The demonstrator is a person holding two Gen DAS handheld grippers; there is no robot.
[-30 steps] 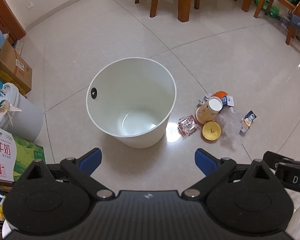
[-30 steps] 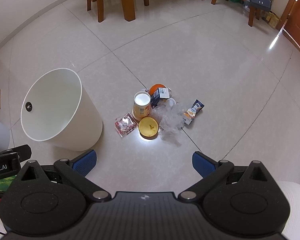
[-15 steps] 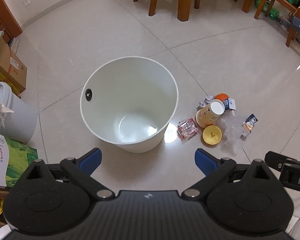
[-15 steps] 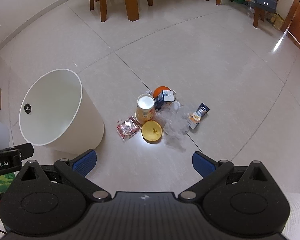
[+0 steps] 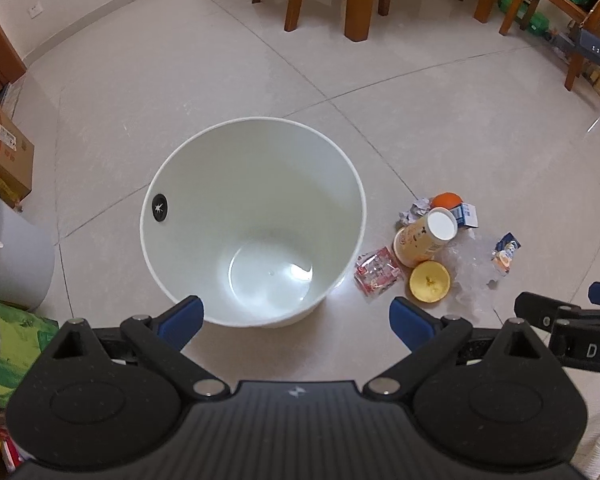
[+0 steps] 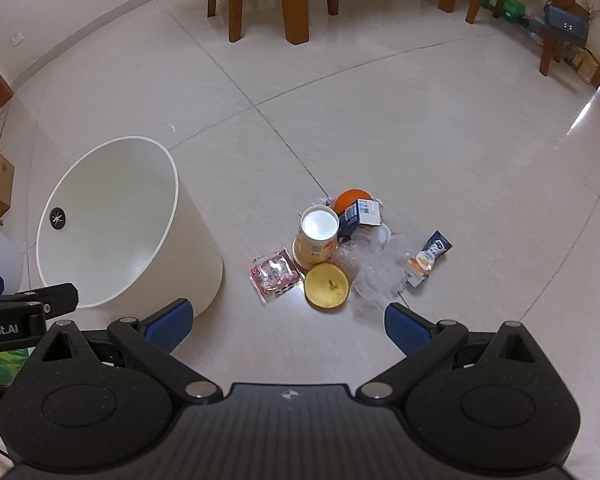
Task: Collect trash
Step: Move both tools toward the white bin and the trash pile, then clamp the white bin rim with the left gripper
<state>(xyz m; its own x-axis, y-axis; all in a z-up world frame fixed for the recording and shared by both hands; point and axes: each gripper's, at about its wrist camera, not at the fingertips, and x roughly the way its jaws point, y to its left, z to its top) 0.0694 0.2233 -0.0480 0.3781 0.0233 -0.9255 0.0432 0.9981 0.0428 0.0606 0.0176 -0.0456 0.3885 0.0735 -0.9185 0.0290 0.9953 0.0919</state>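
1. Both claws have advanced since a second ago; bin and litter now sit nearer in each view.
2. Left claw [image 5: 296,318]: fingers apart, empty, above the white bin [image 5: 342,156].
3. White bin: upright on the floor, nothing inside.
4. Trash pile, just right of the bin: red wrapper [image 6: 274,274], paper cup [image 6: 316,240], halved orange [image 6: 327,286], clear plastic [image 6: 376,272], snack packet [image 6: 426,258].
5. Right claw [image 6: 288,322]: fingers apart, empty, short of the pile.

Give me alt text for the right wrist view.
The open, empty right gripper hovers above a small trash pile on the tiled floor: an upside-down paper cup, a fruit half and wrappers. The empty white bin stands left.
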